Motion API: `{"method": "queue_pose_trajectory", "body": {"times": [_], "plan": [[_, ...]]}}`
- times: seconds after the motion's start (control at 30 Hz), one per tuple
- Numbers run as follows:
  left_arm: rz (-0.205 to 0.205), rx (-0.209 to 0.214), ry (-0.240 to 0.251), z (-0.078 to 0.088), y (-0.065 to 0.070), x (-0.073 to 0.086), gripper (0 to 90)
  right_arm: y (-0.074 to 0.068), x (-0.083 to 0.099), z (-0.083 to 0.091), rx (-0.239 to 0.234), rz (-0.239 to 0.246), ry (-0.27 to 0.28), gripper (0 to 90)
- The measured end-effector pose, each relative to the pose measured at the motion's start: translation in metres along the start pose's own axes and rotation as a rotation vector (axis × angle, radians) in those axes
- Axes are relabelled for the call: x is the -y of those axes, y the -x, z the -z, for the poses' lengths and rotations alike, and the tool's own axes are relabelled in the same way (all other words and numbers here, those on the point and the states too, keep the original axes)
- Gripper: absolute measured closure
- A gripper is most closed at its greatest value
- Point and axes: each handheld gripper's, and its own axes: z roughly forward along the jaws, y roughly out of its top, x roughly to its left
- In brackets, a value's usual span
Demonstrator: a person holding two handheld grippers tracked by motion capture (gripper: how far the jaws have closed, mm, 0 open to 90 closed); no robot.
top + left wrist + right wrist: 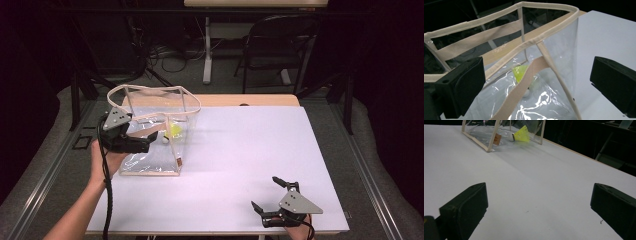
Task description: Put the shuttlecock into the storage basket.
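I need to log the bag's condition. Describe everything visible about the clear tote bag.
The clear tote bag is see-through plastic, edged with beige fabric trim and straps. It stands upright and open at the white table's left side. A yellow shuttlecock lies inside on its bottom. The left gripper is at its near left side, open, not pinching it.

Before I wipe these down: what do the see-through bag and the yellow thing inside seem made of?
Clear square tote bag: glossy soft plastic film, judging by creases and glare, edged with matte beige woven tape. Neon-yellow shuttlecock: probably plastic skirt with a pale, rounded tip; too small to confirm.
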Motion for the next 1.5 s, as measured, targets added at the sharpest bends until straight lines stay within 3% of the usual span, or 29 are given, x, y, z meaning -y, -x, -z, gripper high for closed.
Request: {"method": "queue_pose_trajectory", "body": {"times": [0.27, 0.5, 0.8, 1.1, 1.33, 1.5], "plan": [[-0.01, 0.005, 0.018, 0.007, 0.009, 0.016, 0.1, 0.0, 0.0, 0.0, -0.001, 0.003, 0.001, 0.7], [-0.017, 0.038, 0.042, 0.012, 0.016, 0.029, 0.1, -0.001, 0.0, 0.0, -0.001, 0.003, -0.001, 0.8], [-0.011, 0.075, 0.085, 0.017, 0.023, 0.049, 0.1, -0.001, 0.0, 0.0, -0.002, 0.003, -0.002, 0.8], [0.012, 0.087, 0.084, 0.021, 0.028, 0.071, 0.1, -0.001, 0.0, -0.001, -0.002, 0.004, -0.004, 0.8], [0.017, 0.145, 0.121, 0.022, 0.032, 0.088, 0.1, -0.001, 0.0, -0.001, -0.002, 0.004, -0.006, 0.8], [0.012, 0.16, 0.127, 0.022, 0.036, 0.1, 0.0, -0.001, 0.0, -0.001, -0.002, 0.004, -0.007, 0.8]]}}
